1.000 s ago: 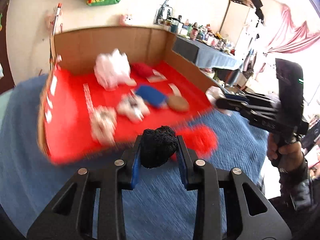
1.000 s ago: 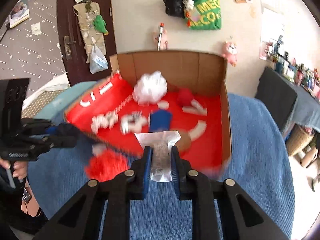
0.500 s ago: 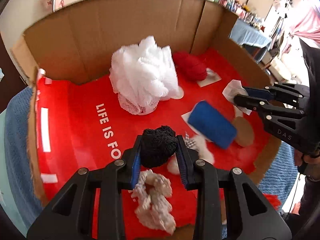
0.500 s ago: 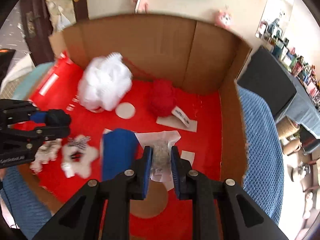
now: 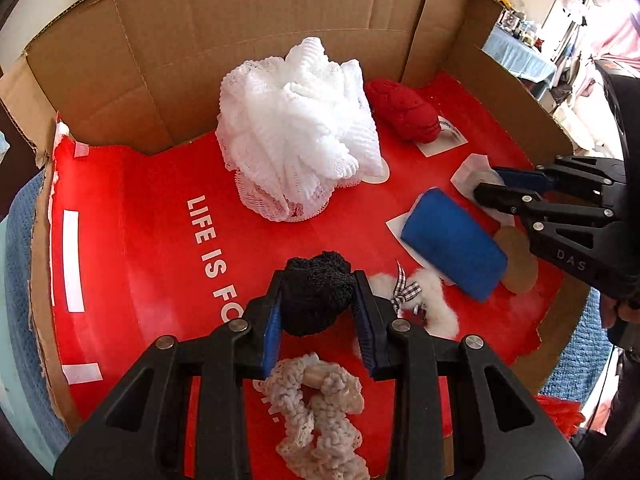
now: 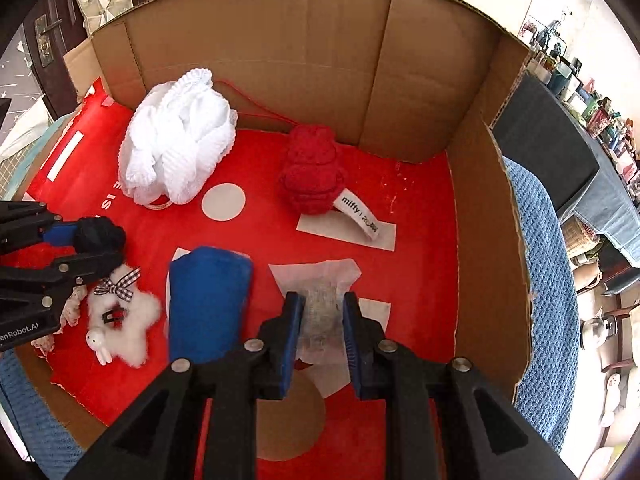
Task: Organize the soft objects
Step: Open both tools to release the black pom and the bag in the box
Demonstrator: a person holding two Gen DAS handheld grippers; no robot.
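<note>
- Cardboard walls and a red printed floor fill the left wrist view: the cardboard box (image 5: 248, 32) stands on a blue knitted blanket (image 5: 20, 248). The left gripper (image 5: 318, 312) is clamped narrowly on a black knitted ball (image 5: 316, 296), poised above a cream crocheted scrunchie (image 5: 320, 408). Released here, the ball could land on the scrunchie or the fluffy white clip (image 5: 432, 304) just beside it (a pile, not order).
- Only this view shows the scrunchie whole and the lettering on the floor.
- From the right wrist, the right gripper (image 6: 320, 324) pinches a thin white sachet (image 6: 320, 284) between narrow jaws, close to the blue sponge (image 6: 208, 296). Light and flat, the sachet may cling to a pad or slide under the sponge.
- Only here do the red knitted toy (image 6: 312, 172), its "miffy" tag (image 6: 358, 212) and the cord behind the white mesh pouf (image 6: 176, 148) show plainly.
</note>
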